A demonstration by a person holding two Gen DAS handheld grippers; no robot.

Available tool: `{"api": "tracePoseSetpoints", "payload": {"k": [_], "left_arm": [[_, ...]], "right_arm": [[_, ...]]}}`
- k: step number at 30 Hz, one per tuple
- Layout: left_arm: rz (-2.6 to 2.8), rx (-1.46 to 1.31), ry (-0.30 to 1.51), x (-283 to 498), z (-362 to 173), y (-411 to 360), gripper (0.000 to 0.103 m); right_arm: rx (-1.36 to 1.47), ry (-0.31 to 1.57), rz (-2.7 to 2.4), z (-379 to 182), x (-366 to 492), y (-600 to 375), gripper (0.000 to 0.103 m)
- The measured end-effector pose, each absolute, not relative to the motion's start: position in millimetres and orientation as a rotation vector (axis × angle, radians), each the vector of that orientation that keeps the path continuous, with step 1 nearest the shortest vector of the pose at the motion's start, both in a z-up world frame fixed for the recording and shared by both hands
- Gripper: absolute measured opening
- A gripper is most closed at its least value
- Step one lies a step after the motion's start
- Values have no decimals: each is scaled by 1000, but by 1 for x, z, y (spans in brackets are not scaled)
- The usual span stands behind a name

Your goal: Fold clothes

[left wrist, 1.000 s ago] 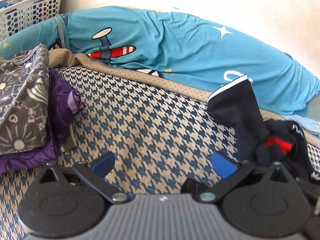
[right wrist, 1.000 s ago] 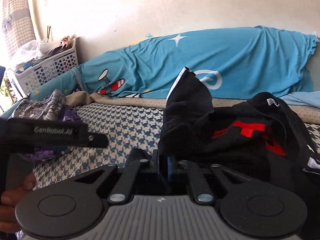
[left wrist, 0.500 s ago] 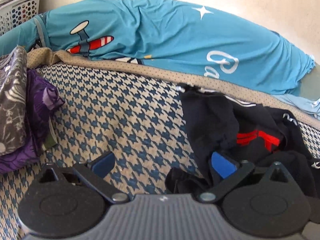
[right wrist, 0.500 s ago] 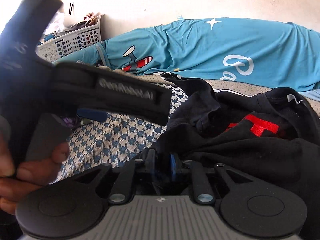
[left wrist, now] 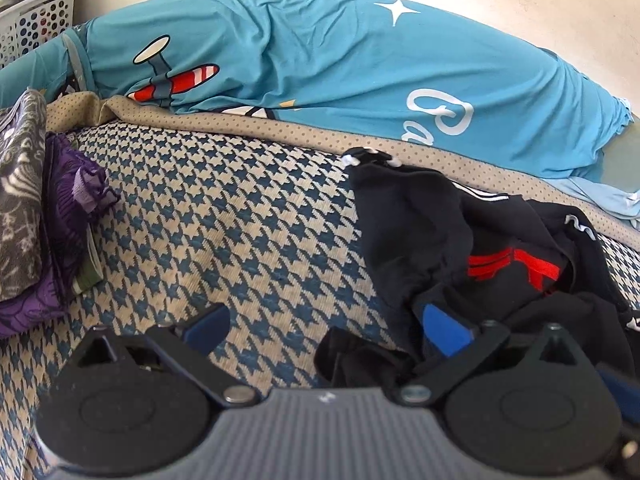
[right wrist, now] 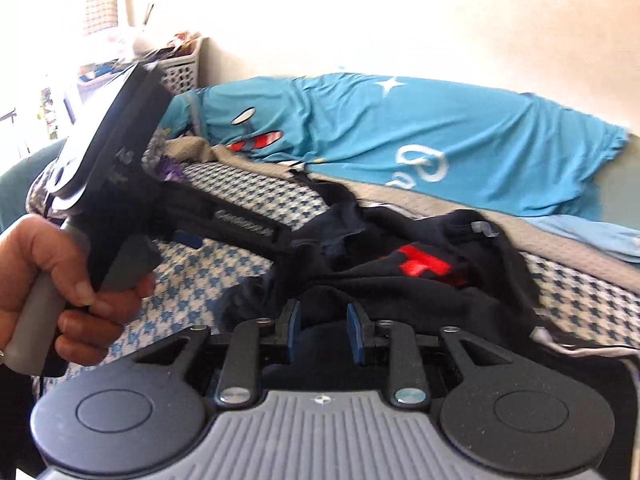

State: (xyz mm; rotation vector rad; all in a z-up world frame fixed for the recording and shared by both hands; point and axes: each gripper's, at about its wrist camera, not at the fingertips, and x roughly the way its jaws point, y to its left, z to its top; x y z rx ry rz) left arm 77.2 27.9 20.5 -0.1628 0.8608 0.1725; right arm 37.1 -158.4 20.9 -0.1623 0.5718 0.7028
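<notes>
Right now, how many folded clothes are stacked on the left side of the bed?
3 visible: a grey patterned piece on top, a purple one beneath it, and a green edge peeking out at the bottom. More may be hidden beyond the frame's edge.

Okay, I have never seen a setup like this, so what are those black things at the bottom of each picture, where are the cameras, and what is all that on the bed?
These are two handheld grasping tools, one in each of a person's hands, with a fisheye camera on each looking forward along its two fingers. The left tool is open wide, with nothing gripped. In the right camera's picture, the right tool is partly open and grips nothing, and you see the person's hand holding the other tool. On the houndstooth bed cover lies a crumpled black garment with red print, still unfolded. At the left sits a stack of folded clothes. Behind lie a blue airplane-print sheet and a white laundry basket.
</notes>
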Motion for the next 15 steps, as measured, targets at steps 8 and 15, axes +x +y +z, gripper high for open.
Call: {"api": "tracePoseSetpoints", "payload": {"k": [8,15], "left_arm": [[126,-76,827,76,21,3,103],[116,-57,836,80,13,-5,103]], "right_arm": [[-161,526,571,37,43,-208,26],[-266,516,480,34,54,-235,30]]}}
